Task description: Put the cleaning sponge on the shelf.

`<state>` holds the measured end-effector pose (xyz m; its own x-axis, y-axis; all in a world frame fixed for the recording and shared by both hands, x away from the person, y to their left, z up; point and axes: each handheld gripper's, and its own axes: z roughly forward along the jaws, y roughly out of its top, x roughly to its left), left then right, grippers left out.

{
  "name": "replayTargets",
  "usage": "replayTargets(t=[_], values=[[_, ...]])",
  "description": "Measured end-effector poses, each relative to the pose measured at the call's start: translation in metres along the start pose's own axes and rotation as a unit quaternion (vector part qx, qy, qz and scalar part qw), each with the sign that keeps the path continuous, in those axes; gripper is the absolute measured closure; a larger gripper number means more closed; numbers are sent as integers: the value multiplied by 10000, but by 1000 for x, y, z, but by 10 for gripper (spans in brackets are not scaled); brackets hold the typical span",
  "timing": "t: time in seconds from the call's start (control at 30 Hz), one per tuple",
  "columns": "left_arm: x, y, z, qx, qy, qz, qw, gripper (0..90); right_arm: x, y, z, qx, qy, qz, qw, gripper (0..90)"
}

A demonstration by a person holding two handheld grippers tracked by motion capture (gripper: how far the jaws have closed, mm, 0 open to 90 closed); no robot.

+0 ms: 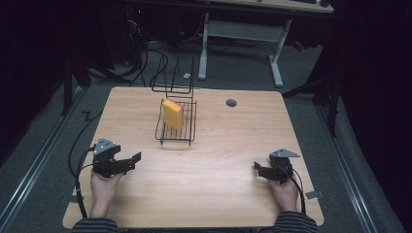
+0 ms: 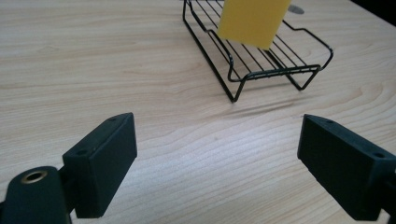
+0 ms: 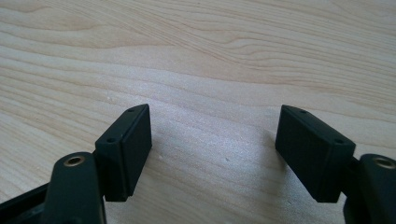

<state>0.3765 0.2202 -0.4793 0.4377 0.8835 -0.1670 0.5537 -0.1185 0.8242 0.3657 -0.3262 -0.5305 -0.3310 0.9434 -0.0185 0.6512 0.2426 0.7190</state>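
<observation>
While a yellow sponge (image 1: 173,113) is leaning in the wire rack (image 1: 176,131), both grippers, left (image 1: 136,158) and right (image 1: 257,168), are resting near it, jaws spread, gripping nothing; nothing looks begun.

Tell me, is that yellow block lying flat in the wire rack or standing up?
Standing up: the yellow block rests on edge inside the wire rack, leaning slightly.

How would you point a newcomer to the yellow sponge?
Start at the wooden table and look to its far middle, where a black wire rack stands. The yellow sponge stands on edge in that rack, leaning on its wires. It is the single bright yellow block among black wire and pale wood.
</observation>
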Motion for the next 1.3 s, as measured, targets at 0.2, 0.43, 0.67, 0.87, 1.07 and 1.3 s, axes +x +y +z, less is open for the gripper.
replayTargets(t=[0.2, 0.43, 0.67, 0.87, 1.07, 1.3], values=[[1, 0, 4, 27, 39, 11, 10000, 128, 0, 0, 0, 0, 0, 0, 10000, 273], [0, -2, 14, 155, 102, 84, 9998, 133, 0, 0, 0, 0, -1, 0, 10000, 272], [2, -8, 23, 237, 107, -7, 9997, 137, 0, 0, 0, -3, -2, -5, 10000, 273], [5, -10, 28, 288, 124, -43, 9995, 139, 0, 0, 0, 0, 1, 2, 10000, 273], [8, -11, 34, 302, 57, -154, 9994, 141, 0, 0, 0, 0, -2, 2, 10000, 272], [11, -13, 42, 389, 87, -206, 9990, 142, 0, 0, 0, -3, 1, 1, 10000, 272]])
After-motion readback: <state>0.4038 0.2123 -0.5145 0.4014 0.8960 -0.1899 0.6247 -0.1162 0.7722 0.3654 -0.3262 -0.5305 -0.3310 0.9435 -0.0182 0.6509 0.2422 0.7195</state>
